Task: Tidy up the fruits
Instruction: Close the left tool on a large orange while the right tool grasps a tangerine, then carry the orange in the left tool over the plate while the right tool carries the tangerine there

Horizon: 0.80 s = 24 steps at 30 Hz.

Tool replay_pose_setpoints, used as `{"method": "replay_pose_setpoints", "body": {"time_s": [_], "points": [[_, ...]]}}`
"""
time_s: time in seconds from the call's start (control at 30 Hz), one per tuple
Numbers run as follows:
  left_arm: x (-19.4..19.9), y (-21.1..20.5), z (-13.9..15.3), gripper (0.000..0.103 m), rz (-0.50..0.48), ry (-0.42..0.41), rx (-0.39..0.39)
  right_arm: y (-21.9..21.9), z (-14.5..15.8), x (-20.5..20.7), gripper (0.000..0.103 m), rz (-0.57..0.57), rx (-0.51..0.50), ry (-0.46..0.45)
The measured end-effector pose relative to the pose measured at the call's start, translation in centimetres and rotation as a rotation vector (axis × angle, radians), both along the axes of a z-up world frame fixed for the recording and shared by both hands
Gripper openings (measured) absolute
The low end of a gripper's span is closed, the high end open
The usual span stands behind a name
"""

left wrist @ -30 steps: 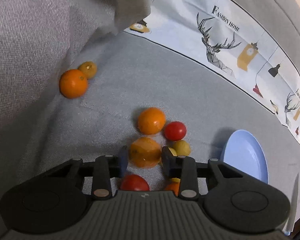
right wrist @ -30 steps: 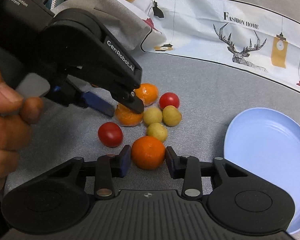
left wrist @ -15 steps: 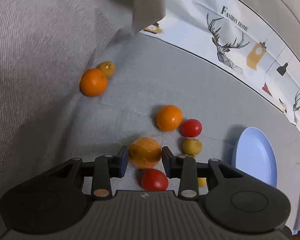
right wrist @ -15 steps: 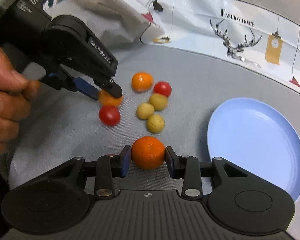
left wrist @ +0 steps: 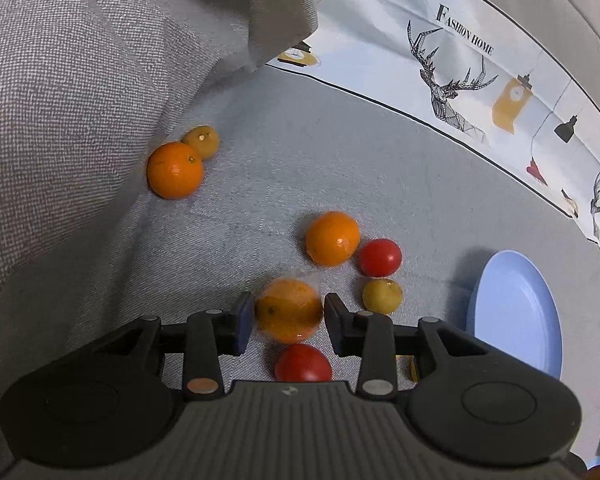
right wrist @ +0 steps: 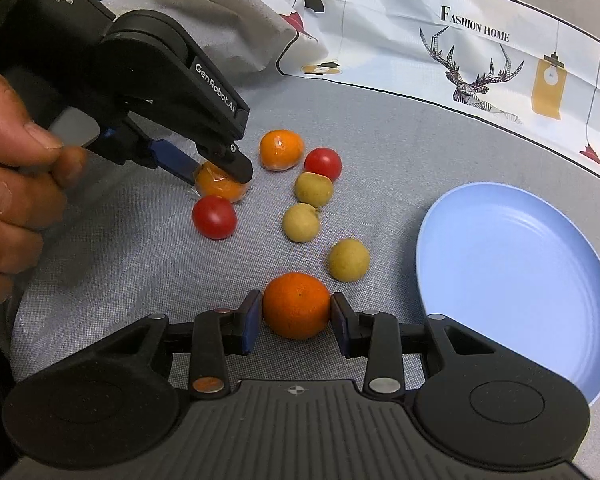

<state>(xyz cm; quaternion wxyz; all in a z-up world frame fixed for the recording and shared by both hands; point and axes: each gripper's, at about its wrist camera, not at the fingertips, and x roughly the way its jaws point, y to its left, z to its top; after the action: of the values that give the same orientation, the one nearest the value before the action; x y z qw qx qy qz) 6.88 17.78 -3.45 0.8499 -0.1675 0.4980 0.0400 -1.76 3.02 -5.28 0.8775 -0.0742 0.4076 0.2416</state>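
Note:
My left gripper is shut on a plastic-wrapped orange, held just above the grey cloth; it shows in the right wrist view too. My right gripper is shut on a bright orange. On the cloth lie a wrapped orange, two red tomatoes and three yellow-green fruits. A light blue plate lies empty to the right. Two more oranges rest far left.
A raised grey fabric fold borders the left side. A printed white cloth with a deer and "Fashion Home" lies at the back. A person's hand holds the left gripper.
Both grippers keep hold of their oranges. The right gripper has pulled back towards me and to the left with its orange. The left gripper has shifted slightly over the pile.

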Motion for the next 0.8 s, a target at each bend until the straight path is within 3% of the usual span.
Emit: {"method": "replay_pose_setpoints", "body": {"time_s": [0.43, 0.67, 0.8], "points": [[0.1, -0.6, 0.0, 0.041, -0.029, -0.011, 0.042, -0.8, 0.9, -0.3, 0.038, -0.017, 0.025, -0.036], [-0.4, -0.8, 0.8, 0.041, -0.038, -0.043, 0.060, -2.9, 3.5, 0.1, 0.038, -0.044, 0.079, -0.079], [-0.7, -0.7, 1.6, 0.041, -0.027, -0.075, 0.064, -5.7, 6.3, 0.9, 0.038, -0.084, 0.105, -0.142]]}}
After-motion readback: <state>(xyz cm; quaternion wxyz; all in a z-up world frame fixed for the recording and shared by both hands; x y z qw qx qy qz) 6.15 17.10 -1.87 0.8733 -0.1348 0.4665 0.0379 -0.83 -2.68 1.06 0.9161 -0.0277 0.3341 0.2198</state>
